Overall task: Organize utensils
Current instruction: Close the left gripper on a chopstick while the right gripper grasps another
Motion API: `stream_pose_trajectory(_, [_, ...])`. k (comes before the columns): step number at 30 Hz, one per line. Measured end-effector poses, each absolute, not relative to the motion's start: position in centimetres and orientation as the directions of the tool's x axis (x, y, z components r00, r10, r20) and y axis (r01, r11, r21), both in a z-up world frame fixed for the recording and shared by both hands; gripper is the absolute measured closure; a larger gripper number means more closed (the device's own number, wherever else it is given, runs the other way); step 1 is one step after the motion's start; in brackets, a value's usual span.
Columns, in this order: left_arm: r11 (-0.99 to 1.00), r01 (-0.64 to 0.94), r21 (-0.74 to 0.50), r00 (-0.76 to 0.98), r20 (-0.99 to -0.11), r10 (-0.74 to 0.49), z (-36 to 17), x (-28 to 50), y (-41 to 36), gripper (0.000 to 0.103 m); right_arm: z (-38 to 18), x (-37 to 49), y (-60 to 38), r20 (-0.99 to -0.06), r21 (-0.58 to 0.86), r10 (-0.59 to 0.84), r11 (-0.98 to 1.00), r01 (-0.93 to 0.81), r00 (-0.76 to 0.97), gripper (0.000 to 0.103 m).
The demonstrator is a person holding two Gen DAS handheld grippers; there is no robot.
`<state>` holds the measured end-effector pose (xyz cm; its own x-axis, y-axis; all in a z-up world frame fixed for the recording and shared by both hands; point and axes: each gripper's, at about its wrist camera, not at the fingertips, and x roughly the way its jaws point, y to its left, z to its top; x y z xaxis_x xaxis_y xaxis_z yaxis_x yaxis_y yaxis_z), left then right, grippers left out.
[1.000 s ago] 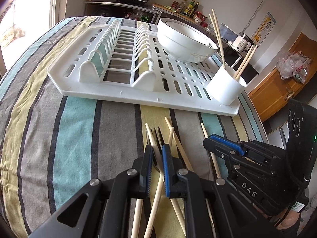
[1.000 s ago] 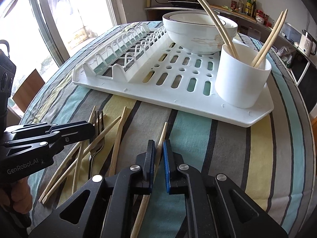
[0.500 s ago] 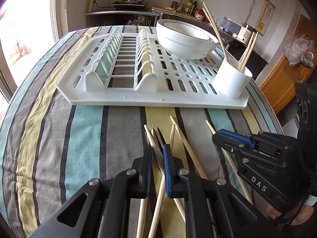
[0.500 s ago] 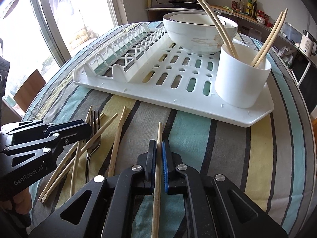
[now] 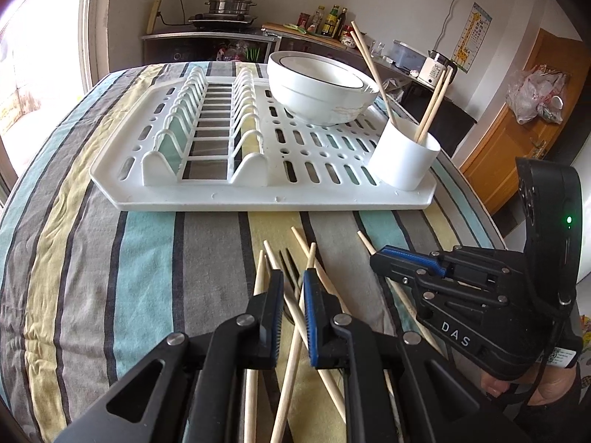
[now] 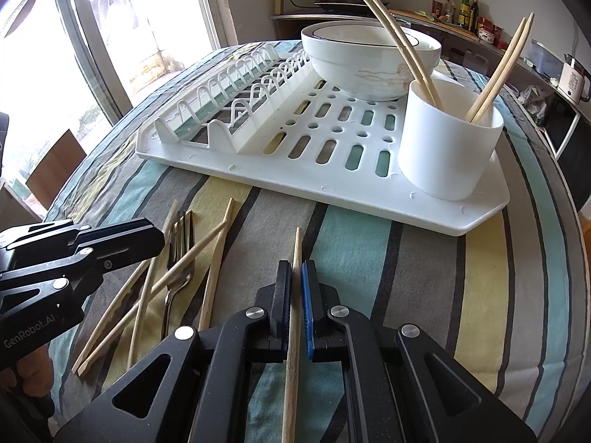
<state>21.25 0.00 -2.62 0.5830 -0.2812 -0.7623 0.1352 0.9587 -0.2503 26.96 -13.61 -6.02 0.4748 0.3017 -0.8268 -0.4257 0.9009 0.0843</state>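
**Right claw closes on one chopstick**

Since a second ago the right gripper [image 6: 296,284] has narrowed its jaws until they pinch a single chopstick [image 6: 294,317], which has turned from slanting to nearly in line with the fingers; the left gripper [image 5: 293,288] has drawn back a little from the rack [image 5: 258,199].

Pose: right gripper low over the striped cloth [image 6: 461,280], pointing at the rack's near edge. Left gripper level with it on the left, jaws a narrow gap apart, over the fork [image 5: 290,269] and crossed loose chopsticks [image 5: 314,258]. Cannot tell whether its pads touch any of them.

Views: right camera shows the whole pile, with the fork [image 6: 179,254] lying among four sticks near the left claw's tip. Left camera hides most of the pile behind its own fingers, but shows the right claw side-on.

Cup [image 6: 448,144] on the rack's near right corner holds four chopsticks, bowl [image 6: 369,62] behind it.
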Motion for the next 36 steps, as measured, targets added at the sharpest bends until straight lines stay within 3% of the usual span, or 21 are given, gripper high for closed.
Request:
stream_pose_trajectory(19, [0.969, 0.097, -0.228, 0.534, -0.809, -0.244, -3.6, 21.9, -0.6, 0.093, -5.9, 27.0, -14.1, -0.825, 0.091, 0.305, 0.902, -0.422, 0.475, 0.097])
stream_pose_trajectory(36, [0.947, 0.154, -0.283, 0.586, -0.745, -0.318, -1.1, 20.8, 0.1, 0.097, -5.5, 26.9, -14.9, -0.814, 0.114, 0.322, 0.905, -0.41, 0.483, 0.097])
